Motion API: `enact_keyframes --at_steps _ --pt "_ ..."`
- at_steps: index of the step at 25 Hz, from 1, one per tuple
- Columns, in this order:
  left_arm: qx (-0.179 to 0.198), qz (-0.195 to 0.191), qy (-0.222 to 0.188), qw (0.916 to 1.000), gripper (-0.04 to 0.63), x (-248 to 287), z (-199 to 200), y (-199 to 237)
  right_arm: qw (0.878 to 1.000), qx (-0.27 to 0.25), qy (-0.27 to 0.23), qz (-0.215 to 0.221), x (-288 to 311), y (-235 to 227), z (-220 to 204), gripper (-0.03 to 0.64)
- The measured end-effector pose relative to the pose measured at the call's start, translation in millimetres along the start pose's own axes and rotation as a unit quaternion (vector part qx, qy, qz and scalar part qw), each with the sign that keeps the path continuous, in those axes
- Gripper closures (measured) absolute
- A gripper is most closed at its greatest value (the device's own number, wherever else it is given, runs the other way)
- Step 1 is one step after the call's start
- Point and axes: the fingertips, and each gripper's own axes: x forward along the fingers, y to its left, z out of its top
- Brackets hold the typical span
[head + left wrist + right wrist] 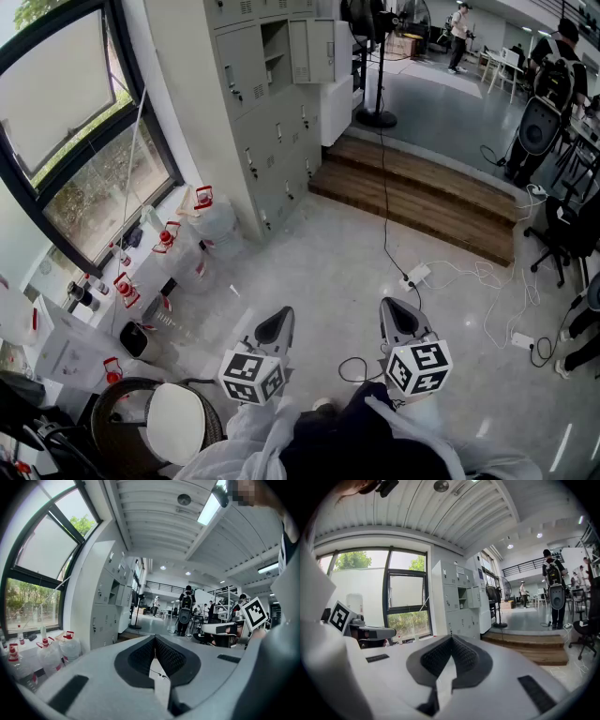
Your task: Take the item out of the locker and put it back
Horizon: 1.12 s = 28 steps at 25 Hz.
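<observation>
Though aimed roughly at the locker bank (pixel 267 122), well apart from it, with bare floor between.

Left gripper (pixel 277 323): jaws pressed together, nothing between. Right gripper (pixel 399 317): jaws likewise closed to the tips, empty. Both held low, side by side, tilted slightly downward.

Locker bank: grey, tall, ahead and to the left in the head view, next to the window. Open compartment (pixel 275 47): upper rows, door (pixel 314 52) swung out on its right side, a shelf visible inside. Item: presumably in that compartment, but too far and too small to make out, so long axis unknown.

Bearing for the coming move: forward, leftward and up from both jaws, above their line of aim. In the right gripper view, seen just above the jaw tips and a shade right; in the left gripper view, off to the left. Left gripper judged marginally nearer, being on the locker side. Calls for a walk across the floor and a raise before any opening of jaws.

Also present: bench (pixel 70 347) under the window, red-capped bottles (pixel 167 237) on it; wooden step (pixel 412 202) right of the lockers.
</observation>
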Motion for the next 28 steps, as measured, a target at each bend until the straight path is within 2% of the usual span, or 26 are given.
enact_keyframes --at_steps 4,13,17,22,28 --pt "-0.001 -0.002 0.001 1.0 0.588 -3 -1 1 1.0 0.006 0.005 0.006 0 7 -4 0.618" --pt "-0.006 -0.005 0.007 1.0 0.588 -11 -9 -2 1.0 0.013 0.004 -0.027 -12 2 -14 0.617" --pt "0.0 -0.021 0.013 0.9997 0.588 -15 -12 -9 0.999 0.021 0.009 -0.039 -19 3 -22 0.617" --pt "-0.006 -0.023 0.022 0.9995 0.588 -13 -20 -8 0.999 0.029 0.021 -0.036 -20 6 -33 0.617" --pt "-0.007 -0.013 0.015 0.9998 0.588 10 -9 3 0.999 0.028 0.017 -0.021 9 -5 -22 0.617"
